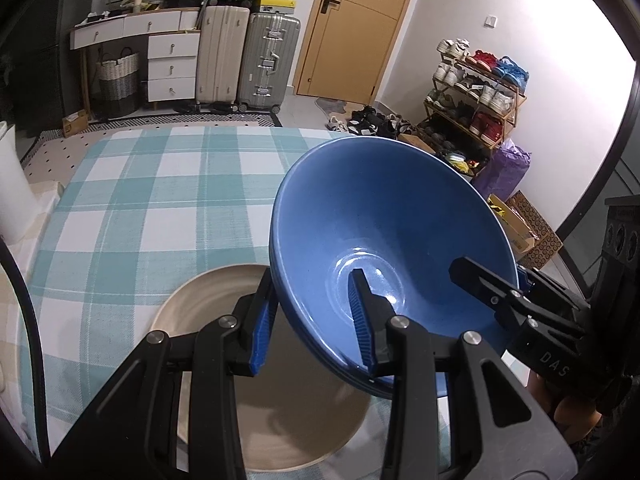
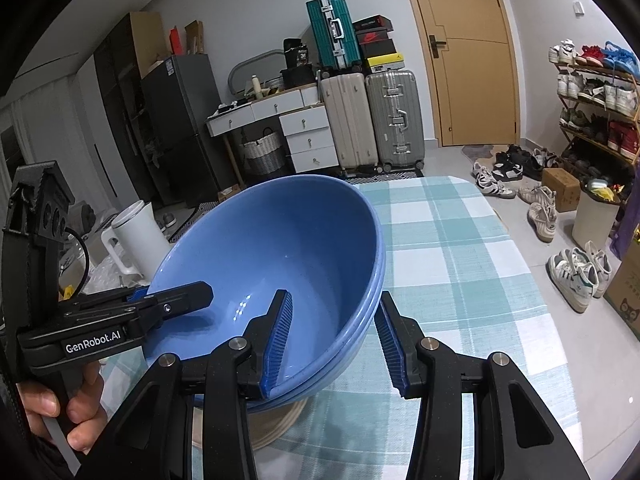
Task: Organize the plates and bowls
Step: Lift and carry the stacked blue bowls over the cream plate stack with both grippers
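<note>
A stack of blue bowls (image 1: 384,216) hangs tilted above a beige plate (image 1: 288,420) on the checked tablecloth. My left gripper (image 1: 312,320) straddles the stack's left rim, one finger inside and one outside, with gaps at the pads. My right gripper (image 2: 332,340) straddles the opposite rim (image 2: 368,280), also with a gap on the outer side. The bowls also show in the right wrist view (image 2: 280,248), with the beige plate (image 2: 276,420) beneath. Each gripper shows in the other's view: the right gripper (image 1: 516,292) and the left gripper (image 2: 144,300) both sit at the bowl rim.
The table with the teal and white checked cloth (image 1: 160,200) stretches ahead. A white kettle (image 2: 136,236) stands at the table's left side. Suitcases (image 1: 248,60), a drawer unit, a shoe rack (image 1: 472,92) and loose shoes (image 2: 540,216) lie on the floor beyond.
</note>
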`<state>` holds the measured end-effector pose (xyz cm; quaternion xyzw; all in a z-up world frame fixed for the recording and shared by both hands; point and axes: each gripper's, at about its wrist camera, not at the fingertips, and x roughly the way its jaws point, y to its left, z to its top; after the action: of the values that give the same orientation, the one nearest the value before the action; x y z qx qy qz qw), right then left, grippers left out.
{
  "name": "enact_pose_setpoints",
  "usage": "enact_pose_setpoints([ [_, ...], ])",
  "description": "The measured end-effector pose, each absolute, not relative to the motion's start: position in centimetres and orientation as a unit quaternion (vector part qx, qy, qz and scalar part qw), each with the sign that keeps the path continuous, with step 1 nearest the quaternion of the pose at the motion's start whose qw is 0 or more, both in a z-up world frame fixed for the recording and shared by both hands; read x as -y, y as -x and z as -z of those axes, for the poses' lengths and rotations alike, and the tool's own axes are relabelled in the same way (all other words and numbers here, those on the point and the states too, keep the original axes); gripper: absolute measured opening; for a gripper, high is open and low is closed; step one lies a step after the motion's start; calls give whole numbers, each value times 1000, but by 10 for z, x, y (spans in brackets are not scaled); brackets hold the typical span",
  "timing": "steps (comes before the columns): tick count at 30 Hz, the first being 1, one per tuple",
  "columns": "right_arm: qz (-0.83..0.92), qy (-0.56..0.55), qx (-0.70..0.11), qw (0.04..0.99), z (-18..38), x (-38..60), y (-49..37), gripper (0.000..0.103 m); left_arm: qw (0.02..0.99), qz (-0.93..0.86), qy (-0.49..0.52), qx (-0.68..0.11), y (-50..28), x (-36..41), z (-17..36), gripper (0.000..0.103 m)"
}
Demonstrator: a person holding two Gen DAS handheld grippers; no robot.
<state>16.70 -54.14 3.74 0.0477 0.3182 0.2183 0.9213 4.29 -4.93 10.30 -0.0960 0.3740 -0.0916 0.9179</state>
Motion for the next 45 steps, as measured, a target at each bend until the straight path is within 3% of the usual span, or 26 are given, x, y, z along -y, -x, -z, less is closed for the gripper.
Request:
enact_pose_setpoints([
  [21, -272, -24, -345, 898, -13, 465, -163, 44, 914, 20, 108, -392, -17, -18, -72, 32],
  [45, -278, -23, -366, 888, 11, 451, -184, 44, 911, 9, 104, -399, -37, -30, -46, 32],
])
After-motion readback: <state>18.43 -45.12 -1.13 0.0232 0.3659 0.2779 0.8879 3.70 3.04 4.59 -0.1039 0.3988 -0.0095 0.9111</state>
